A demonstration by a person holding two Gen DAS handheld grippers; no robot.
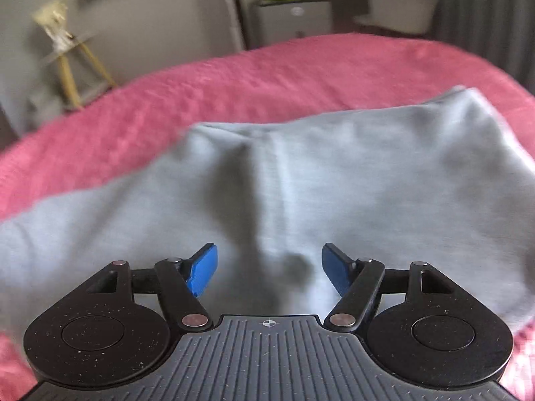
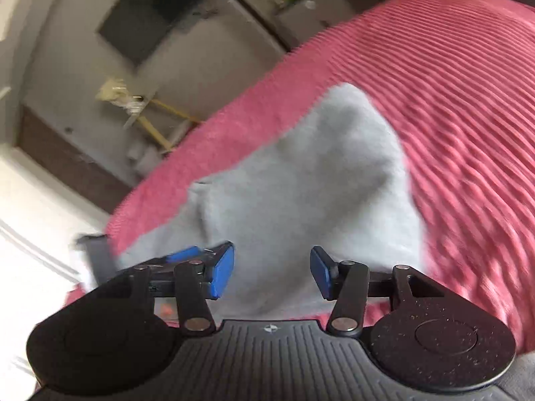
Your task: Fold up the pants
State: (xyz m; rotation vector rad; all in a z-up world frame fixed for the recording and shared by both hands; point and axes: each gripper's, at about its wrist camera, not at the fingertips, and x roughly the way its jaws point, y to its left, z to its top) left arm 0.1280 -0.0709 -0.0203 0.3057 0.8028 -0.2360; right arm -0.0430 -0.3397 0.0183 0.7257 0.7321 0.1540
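Soft light-grey fabric pants [image 1: 301, 180] lie rumpled near the far-left edge of a pink ribbed bedspread [image 1: 234, 80] as the blue-padded left gripper [image 1: 269, 269] and right gripper [image 2: 271, 272] hover spread wide, empty, above them.

My soft light-grey fabric pants [image 1: 301, 183] lay plain, without pattern, on the ribbed pink bedspread [image 1: 267, 77]. My left gripper [image 1: 269, 267] and right gripper [image 2: 271, 272] wore blue pads on black arms.
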